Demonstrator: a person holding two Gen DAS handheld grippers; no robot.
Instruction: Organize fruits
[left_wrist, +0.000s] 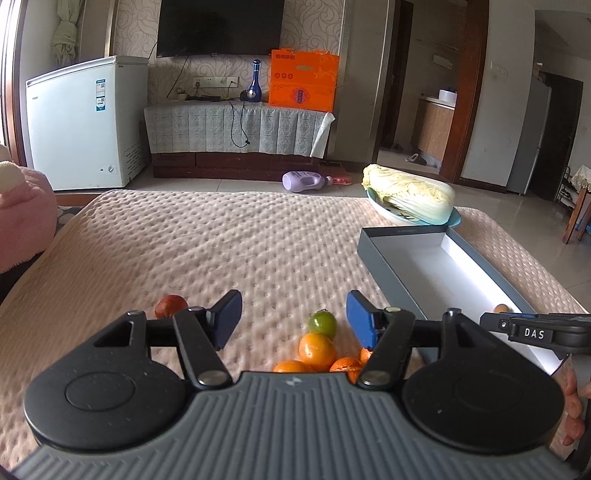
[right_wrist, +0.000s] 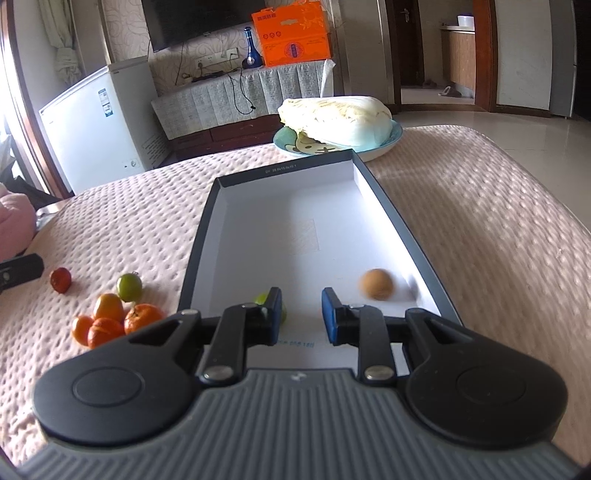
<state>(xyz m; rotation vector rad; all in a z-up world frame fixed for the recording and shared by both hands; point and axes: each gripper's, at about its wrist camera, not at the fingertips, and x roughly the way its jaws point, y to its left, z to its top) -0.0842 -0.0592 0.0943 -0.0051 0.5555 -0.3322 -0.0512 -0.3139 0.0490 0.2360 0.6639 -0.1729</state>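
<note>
A grey box (right_wrist: 388, 206) with a white inside lies on the pink quilted bed; it also shows in the left wrist view (left_wrist: 384, 269). A brown round fruit (right_wrist: 376, 283), blurred, lies in its near right corner. A green fruit (right_wrist: 263, 298) is partly hidden behind my right gripper's left finger. My right gripper (right_wrist: 301, 314) is open and empty over the box's near end. My left gripper (left_wrist: 293, 314) is open and empty above a cluster of oranges (left_wrist: 317, 350) and a green fruit (left_wrist: 322, 324). A red fruit (left_wrist: 170, 305) lies to the left.
A blue plate (right_wrist: 391, 142) holding a napa cabbage (right_wrist: 336, 116) stands beyond the box. A pink plush item (left_wrist: 22, 218) lies at the bed's left edge. Beyond the bed are a white freezer (left_wrist: 85, 122), a TV cabinet and a purple bottle (left_wrist: 304, 181) on the floor.
</note>
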